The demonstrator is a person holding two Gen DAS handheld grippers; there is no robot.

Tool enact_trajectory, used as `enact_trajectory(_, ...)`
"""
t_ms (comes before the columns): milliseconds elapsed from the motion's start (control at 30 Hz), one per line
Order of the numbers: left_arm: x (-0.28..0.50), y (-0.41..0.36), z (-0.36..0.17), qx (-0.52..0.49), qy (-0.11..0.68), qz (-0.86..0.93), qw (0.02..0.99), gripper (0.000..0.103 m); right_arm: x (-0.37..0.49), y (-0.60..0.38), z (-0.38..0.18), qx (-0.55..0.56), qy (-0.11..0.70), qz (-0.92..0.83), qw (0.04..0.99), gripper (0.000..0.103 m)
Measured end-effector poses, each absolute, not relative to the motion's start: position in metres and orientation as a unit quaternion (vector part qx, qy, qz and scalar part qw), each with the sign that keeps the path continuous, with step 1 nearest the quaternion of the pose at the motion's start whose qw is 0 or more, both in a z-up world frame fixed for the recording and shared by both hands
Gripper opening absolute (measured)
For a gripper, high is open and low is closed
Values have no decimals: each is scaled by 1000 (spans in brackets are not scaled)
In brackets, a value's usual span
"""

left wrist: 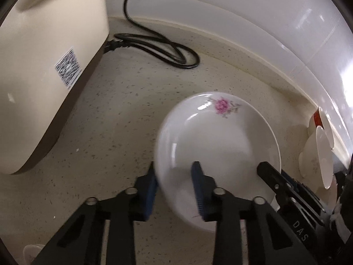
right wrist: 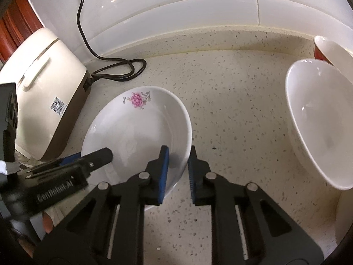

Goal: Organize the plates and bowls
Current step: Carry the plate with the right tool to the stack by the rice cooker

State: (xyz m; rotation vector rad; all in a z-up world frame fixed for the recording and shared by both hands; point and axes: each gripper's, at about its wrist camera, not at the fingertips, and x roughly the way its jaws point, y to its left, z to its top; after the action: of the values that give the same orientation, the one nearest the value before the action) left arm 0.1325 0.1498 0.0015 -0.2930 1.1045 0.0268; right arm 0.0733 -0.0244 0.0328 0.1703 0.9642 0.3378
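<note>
A white deep plate [left wrist: 218, 141] with a pink flower on its far rim lies low over the speckled counter [left wrist: 114, 132], held from both sides. My left gripper [left wrist: 175, 187] is shut on its left rim, one blue pad outside and one inside. In the right wrist view the plate [right wrist: 136, 128] has my right gripper [right wrist: 178, 169] shut on its near right rim, and the left gripper [right wrist: 88, 154] clamps the opposite edge. The right gripper [left wrist: 275, 174] also shows in the left wrist view at the plate's right edge. I cannot tell whether the plate touches the counter.
A cream appliance [right wrist: 44, 88] stands left of the plate, its black cord [right wrist: 119, 68] coiled by the tiled wall [right wrist: 176, 4]. A large white bowl [right wrist: 320, 121] sits to the right, with a red-sided bowl [right wrist: 331, 50] behind it. Speckled counter [right wrist: 231, 110] lies between plate and bowl.
</note>
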Motion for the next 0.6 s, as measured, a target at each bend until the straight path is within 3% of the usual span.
enact_trajectory(600,91,117,1,-119,533,-24,837,26,24,-60,33,112,471,152,861,17)
